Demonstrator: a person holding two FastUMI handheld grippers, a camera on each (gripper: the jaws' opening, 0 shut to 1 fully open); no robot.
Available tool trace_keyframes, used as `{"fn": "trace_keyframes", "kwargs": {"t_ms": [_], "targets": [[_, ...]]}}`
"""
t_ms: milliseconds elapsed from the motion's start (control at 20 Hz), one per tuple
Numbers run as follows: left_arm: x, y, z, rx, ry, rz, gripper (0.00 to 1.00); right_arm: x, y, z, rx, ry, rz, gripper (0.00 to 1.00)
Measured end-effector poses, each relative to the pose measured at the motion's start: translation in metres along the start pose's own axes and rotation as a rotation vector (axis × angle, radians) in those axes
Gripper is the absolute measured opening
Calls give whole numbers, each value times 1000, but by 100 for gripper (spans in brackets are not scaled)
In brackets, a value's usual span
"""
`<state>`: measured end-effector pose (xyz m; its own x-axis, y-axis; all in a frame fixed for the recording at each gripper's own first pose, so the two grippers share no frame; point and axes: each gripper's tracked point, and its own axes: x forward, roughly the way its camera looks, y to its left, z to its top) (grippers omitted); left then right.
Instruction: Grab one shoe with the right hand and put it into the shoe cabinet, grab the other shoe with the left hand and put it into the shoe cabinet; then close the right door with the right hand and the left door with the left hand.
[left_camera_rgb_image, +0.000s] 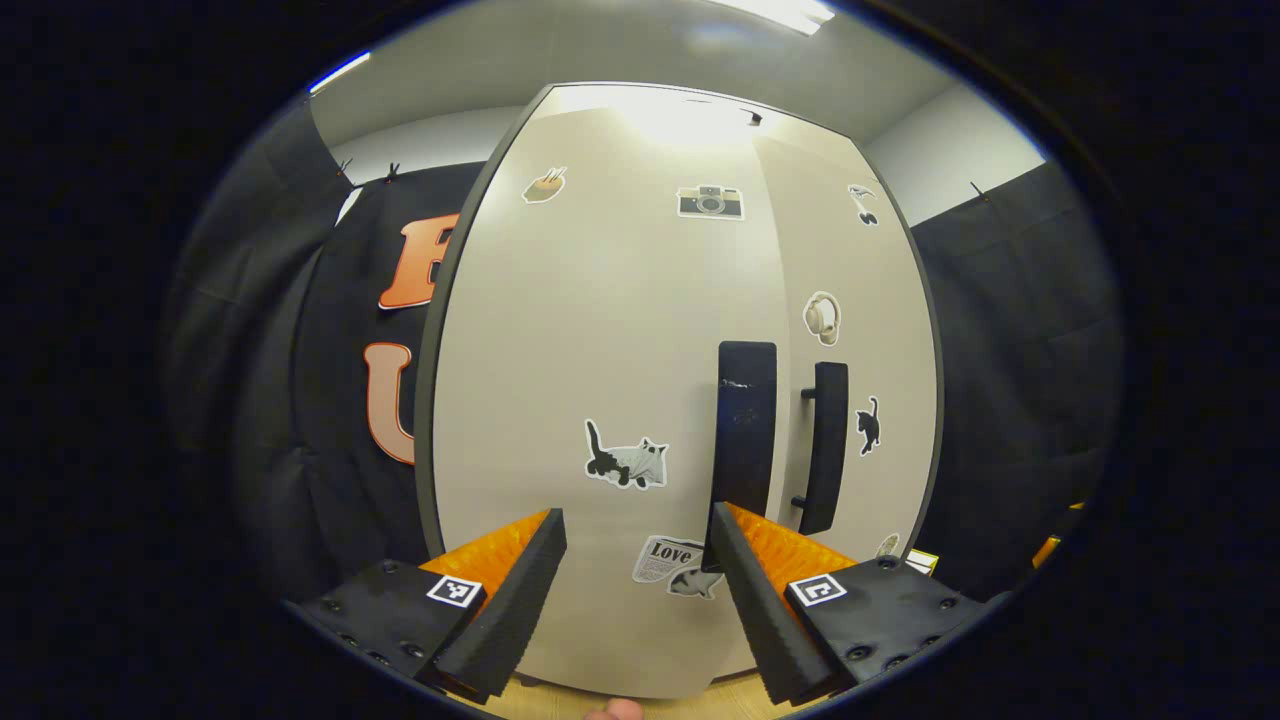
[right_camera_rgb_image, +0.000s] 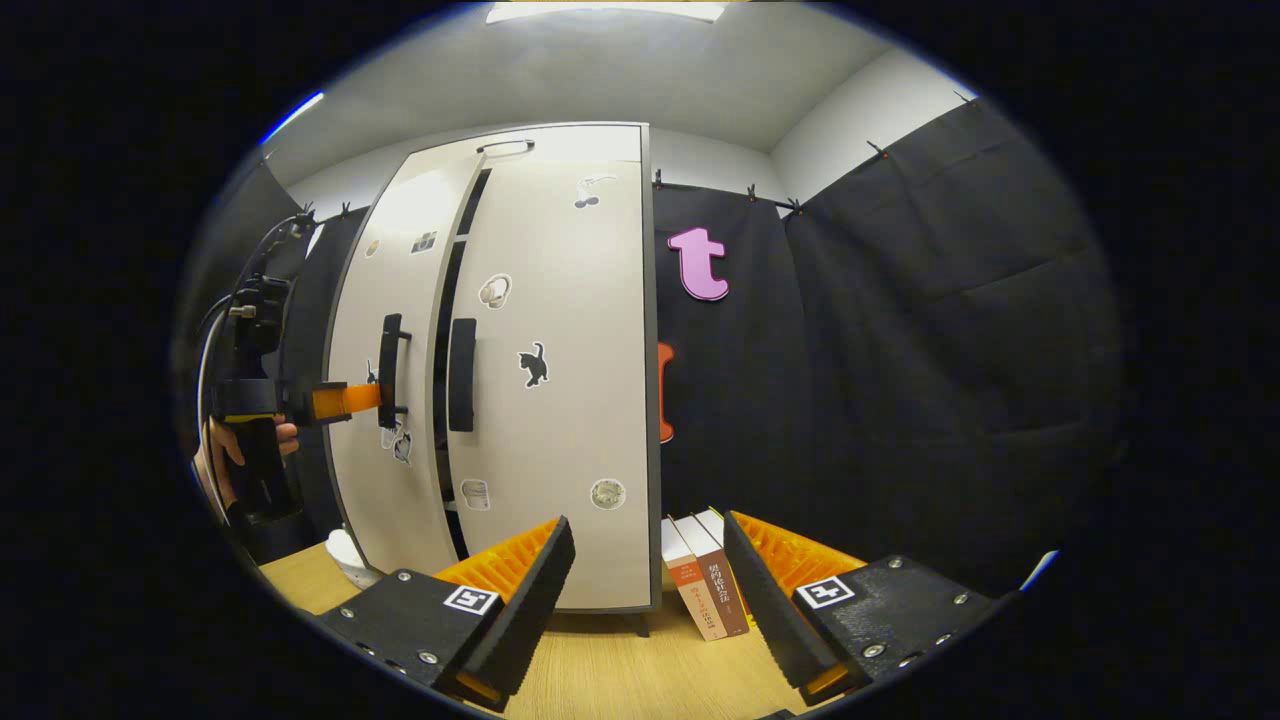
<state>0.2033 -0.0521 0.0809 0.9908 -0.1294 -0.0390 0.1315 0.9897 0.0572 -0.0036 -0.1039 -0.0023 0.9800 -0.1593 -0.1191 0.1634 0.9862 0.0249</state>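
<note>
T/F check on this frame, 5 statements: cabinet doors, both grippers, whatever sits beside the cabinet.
1. The left door is fully shut. False: in the right gripper view it stands slightly ajar, a dark gap beside the right door.
2. The left gripper is up at the left door's handle. True.
3. The right gripper is shut on a shoe. False: its jaws are open and empty.
4. Books lean beside the cabinet's right side. True.
5. The left gripper's jaws are clamped shut. False: the left gripper view shows them apart.
</note>
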Motion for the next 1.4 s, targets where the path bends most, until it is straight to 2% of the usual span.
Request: {"fn": "trace_keyframes", "kwargs": {"t_ms": [300, 500, 550, 700, 800, 900, 950, 1050, 1100, 1150, 1400], "targets": [[20, -3, -5, -31, 3, -7, 96, 2, -3, 1, -11, -4, -5, 93], [25, -5, -8, -29, -3, -3, 96, 4, 3, 3, -4, -6, 13, 93], [25, -4, -8, -26, -3, -1, 99, 5, 6, 3, -4, -6, 19, 93], [19, -3, -7, -34, -6, 9, 97, 4, 12, 3, 4, -7, 39, 93], [1, -1, -4, -47, -22, 7, 94, 5, 18, 1, 14, -7, 56, 93], [-19, 4, 0, -30, -28, 15, 96, 4, 24, 0, 16, -8, 70, 93], [-31, 6, 2, -19, -32, 17, 94, 3, 27, 0, 16, -10, 77, 93], [-57, 8, 5, 2, -41, 22, 96, 4, 35, -2, 17, -10, 97, 93], [-70, 8, 4, 10, -41, 24, 94, 5, 38, -3, 22, -10, 107, 93], [-82, 10, 3, 18, -42, 31, 96, 4, 41, -4, 28, -8, 117, 93], [-136, 16, -11, 49, -43, 73, 96, 1, 53, -14, 38, 10, 161, 93]]}}
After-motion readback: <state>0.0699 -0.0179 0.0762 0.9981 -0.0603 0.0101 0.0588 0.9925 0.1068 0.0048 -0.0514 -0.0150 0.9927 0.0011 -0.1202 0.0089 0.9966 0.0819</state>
